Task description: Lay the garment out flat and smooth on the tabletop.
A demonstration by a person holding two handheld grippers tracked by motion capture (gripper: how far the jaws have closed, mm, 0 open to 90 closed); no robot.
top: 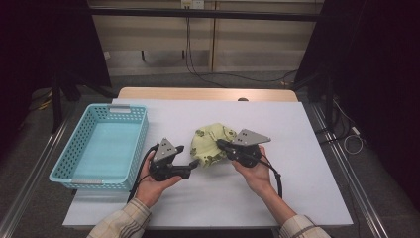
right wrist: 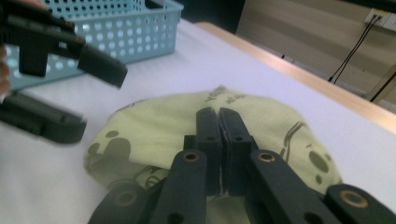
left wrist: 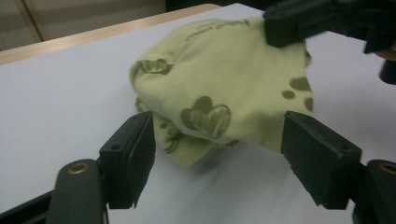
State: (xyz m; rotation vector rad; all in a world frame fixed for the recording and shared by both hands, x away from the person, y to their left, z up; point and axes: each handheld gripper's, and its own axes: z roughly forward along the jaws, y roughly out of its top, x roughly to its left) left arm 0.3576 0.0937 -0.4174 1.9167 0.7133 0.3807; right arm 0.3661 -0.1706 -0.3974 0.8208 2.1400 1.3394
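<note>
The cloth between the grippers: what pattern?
Pale green cloth with dark olive hearts and paw prints; clearest in left gripper view.

You will find no text you can read here. The pale green cloth (left wrist: 219, 88) carries a short line of dark print near its top edge in the left gripper view, and again in the right gripper view (right wrist: 219, 100), but the letters are too small and blurred to make out

Soft matt printed cloth (top: 210, 144); perforated glossy plastic basket (top: 79, 171); smooth matt white tabletop (top: 287, 124) with a wooden edge
</note>
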